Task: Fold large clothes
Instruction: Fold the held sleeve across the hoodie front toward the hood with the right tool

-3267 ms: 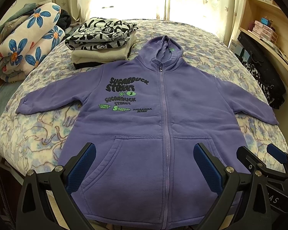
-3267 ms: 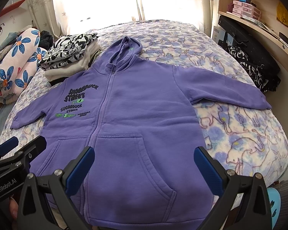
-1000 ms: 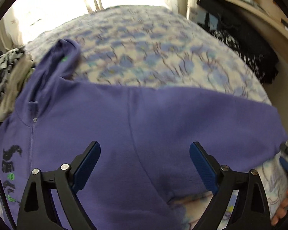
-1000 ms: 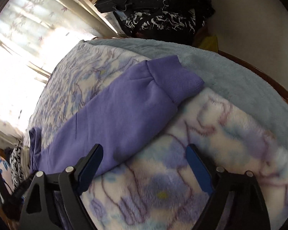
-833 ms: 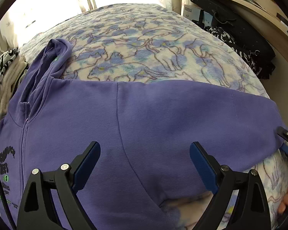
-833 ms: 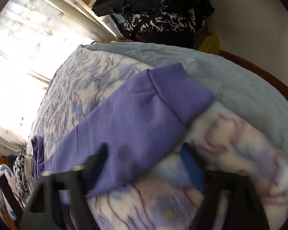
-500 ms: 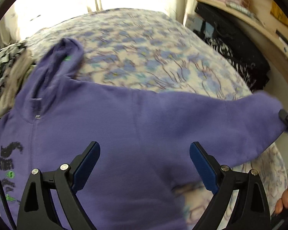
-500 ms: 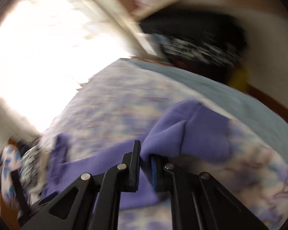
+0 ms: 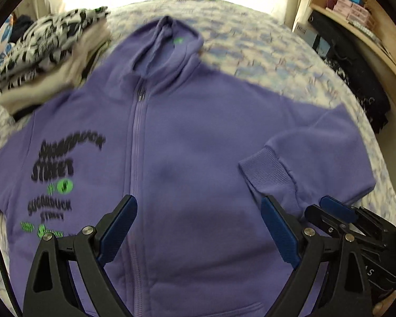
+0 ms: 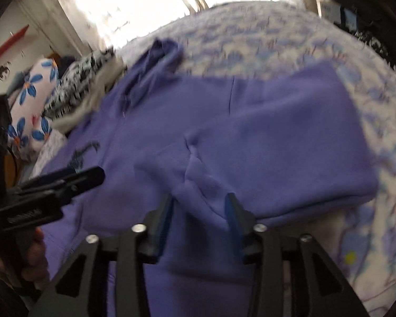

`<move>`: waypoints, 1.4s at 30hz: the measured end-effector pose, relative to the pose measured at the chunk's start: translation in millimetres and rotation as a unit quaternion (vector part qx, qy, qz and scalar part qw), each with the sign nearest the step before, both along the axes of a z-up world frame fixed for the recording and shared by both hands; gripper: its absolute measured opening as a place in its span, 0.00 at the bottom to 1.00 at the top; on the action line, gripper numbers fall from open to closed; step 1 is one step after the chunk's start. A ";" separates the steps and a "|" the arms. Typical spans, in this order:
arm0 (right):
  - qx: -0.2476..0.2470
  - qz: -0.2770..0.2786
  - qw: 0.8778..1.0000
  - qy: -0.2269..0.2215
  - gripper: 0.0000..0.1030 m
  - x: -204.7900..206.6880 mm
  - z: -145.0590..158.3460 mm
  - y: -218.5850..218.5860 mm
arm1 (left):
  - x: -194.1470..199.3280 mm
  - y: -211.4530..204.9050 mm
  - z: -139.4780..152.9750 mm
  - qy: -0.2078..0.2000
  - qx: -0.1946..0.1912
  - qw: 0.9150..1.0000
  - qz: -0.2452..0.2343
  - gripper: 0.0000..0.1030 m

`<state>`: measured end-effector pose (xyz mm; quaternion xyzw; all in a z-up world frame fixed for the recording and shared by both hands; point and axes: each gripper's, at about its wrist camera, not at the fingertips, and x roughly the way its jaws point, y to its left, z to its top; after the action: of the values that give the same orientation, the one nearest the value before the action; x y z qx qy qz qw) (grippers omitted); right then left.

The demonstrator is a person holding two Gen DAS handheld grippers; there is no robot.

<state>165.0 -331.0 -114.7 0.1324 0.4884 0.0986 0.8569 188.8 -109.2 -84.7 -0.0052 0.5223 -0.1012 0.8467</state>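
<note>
A purple zip hoodie (image 9: 192, 121) lies front up on the patterned bedspread (image 9: 264, 39). Its right-hand sleeve (image 10: 290, 132) is folded inward, and the ribbed cuff (image 9: 264, 169) rests on the chest. My left gripper (image 9: 198, 203) hovers open over the hoodie's middle beside the zip, with nothing between its fingers. My right gripper (image 10: 199, 203) sits low over the folded sleeve; its jaws are opening, and a ridge of sleeve fabric lies between the blue pads without being pinched. In the left wrist view the right gripper (image 9: 335, 211) is just right of the cuff.
A stack of folded clothes (image 9: 47, 60) sits at the hoodie's upper left, beside a floral pillow (image 10: 31, 105). A wooden shelf (image 9: 356, 23) and dark bags (image 9: 356, 79) line the bed's right side. A hand (image 10: 34, 251) holds the left gripper (image 10: 66, 182).
The right gripper closed on the cuff, carried the sleeve inward over the hoodie's body, and its jaws have now parted. The left gripper slid left across the chest, staying open.
</note>
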 end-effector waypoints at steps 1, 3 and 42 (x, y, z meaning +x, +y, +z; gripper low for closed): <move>0.002 -0.002 1.000 0.002 0.44 -4.9 -2.6 1.7 | -0.9 1.5 -4.0 0.005 -0.004 1.000 -0.004 0.91; 0.011 -0.008 1.000 -0.004 0.45 -13.7 2.4 -1.0 | -5.9 0.7 -11.4 0.015 -0.018 1.000 -0.012 0.91; 0.010 -0.058 0.998 -0.007 0.47 -73.6 -18.1 -8.1 | 51.8 8.2 90.2 -0.175 0.006 0.985 -0.007 0.10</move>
<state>91.4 -339.1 -132.8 0.1679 0.4726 0.0548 0.8634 240.6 -100.9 5.5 0.0211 0.3668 -0.1034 0.9243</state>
